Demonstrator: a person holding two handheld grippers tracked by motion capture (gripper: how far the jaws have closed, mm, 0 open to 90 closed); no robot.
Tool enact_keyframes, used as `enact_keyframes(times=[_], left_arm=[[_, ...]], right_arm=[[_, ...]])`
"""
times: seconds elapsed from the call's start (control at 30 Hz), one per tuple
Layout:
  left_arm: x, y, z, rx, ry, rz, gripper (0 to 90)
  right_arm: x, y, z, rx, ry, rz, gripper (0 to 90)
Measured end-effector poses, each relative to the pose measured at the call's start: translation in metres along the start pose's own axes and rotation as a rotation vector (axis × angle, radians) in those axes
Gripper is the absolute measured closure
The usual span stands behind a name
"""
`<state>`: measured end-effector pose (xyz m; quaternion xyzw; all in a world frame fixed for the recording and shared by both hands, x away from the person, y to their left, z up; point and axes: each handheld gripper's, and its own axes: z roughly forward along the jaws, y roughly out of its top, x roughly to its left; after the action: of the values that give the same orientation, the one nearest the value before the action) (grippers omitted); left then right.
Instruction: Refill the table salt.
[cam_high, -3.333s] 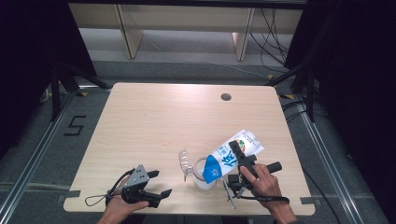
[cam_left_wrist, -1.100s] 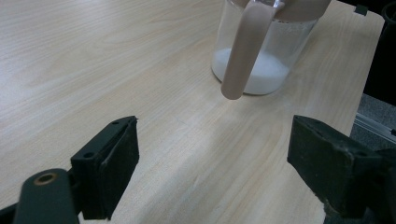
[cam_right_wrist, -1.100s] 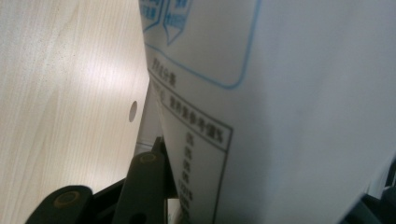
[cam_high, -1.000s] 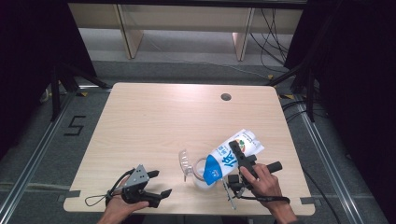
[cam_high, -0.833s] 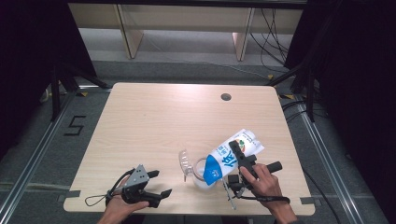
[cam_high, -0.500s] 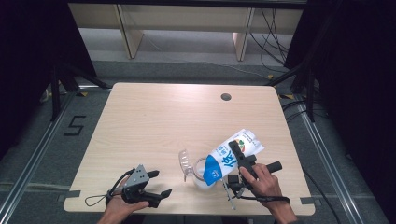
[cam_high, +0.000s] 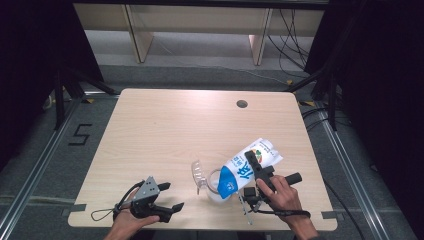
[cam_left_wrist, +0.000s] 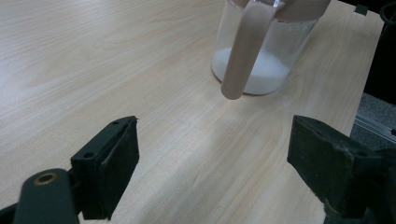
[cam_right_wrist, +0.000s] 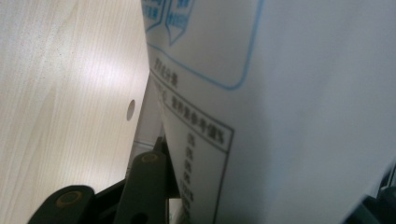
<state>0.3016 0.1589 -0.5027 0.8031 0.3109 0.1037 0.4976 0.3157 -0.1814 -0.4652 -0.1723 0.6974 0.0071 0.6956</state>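
Pouring in progress: right gripper (cam_high: 256, 172) is clamped on a white-and-blue bag (cam_high: 250, 167), tipped down-left with its blue end over the mouth of a clear jug (cam_high: 212, 184). Jug sits on the table (cam_high: 175, 125) near the front edge, between the two hands. From the left gripper view there's a layer of white powder or grains in the jug's bottom (cam_left_wrist: 252, 74), handle (cam_left_wrist: 245, 51) facing that camera.

Right gripper state: jaws partly closed, pressed on the bag's sides. In the right gripper view the bag's printed face (cam_right_wrist: 261, 116) sits right up against the jaw. Firm hold as far as I can tell.

Left gripper (cam_high: 165, 200): jaws wide apart, nothing between them, resting low over the table to the left of the jug, well apart from it.

Handling notes, my read:
- Bag is a soft pouch, not stiff. Walls will give under the jaws; contents shift as it empties, so weight moves toward the spout end.
- Glossy film, likely slippery. Grip mid-body across the flat faces, as now, not at the top corner.
- Squeezing harder risks a spurt of contents.
- Jug is rigid, light, mostly empty, so easy to knock over. Take it by the handle or steady the wall with the free gripper.
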Motion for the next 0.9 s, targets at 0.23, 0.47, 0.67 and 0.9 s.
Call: enact_keyframes(times=[0.23,0.47,0.67,0.9], left_arm=[[0.0001,0.0000,0.0000,0.000,-0.001,0.000,16.1],[0.0001,0.0000,0.0001,0.000,-0.001,0.000,16.1],[0.0002,0.0000,-0.0001,0.001,-0.001,0.000,16.1],[0.0001,0.0000,0.0000,0.000,0.000,0.000,16.1]], right_arm=[[0.0010,0.0007,-0.0003,0.008,0.001,0.016,64.1],[0.0001,0.0008,0.0002,0.000,-0.005,0.007,64.4],[-0.0005,0.0005,0.0004,-0.003,-0.009,0.002,64.8],[0.0001,0.0000,-0.0004,0.011,0.004,0.001,65.5]])
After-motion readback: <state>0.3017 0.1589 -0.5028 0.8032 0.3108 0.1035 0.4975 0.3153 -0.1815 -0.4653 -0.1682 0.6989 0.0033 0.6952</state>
